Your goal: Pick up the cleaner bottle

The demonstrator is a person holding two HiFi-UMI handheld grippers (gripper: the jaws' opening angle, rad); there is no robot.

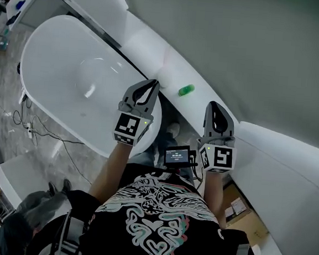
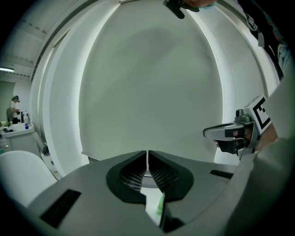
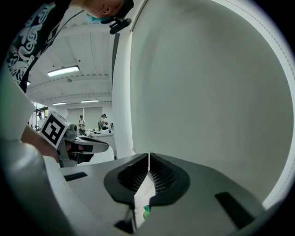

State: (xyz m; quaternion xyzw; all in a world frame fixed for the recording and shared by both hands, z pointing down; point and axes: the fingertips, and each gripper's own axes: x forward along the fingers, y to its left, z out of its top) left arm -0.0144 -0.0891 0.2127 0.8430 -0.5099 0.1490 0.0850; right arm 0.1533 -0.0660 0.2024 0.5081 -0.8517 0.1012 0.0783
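1. My left gripper point(image 1: 151, 88) has its jaws pressed together, with nothing between them.
2. My right gripper point(image 1: 215, 108) is likewise closed on nothing, level with the left one.
3. The green cleaner bottle point(image 1: 186, 90) sits on the white ledge point(image 1: 155, 50), between my two sets of fingertips and touching neither.
4. The white bathtub point(image 1: 53, 70) lies left of my left fingertips.

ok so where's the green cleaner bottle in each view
Head view: cleaner bottle sits just above centre, on the white ledge.
Left gripper view: the bottle is a green sliver, low near centre, seen through the slot below the jaws.
Right gripper view: the bottle is a small green blob at bottom centre, below the jaws.
Shared landmark: the grey wall behind the ledge, in all three.
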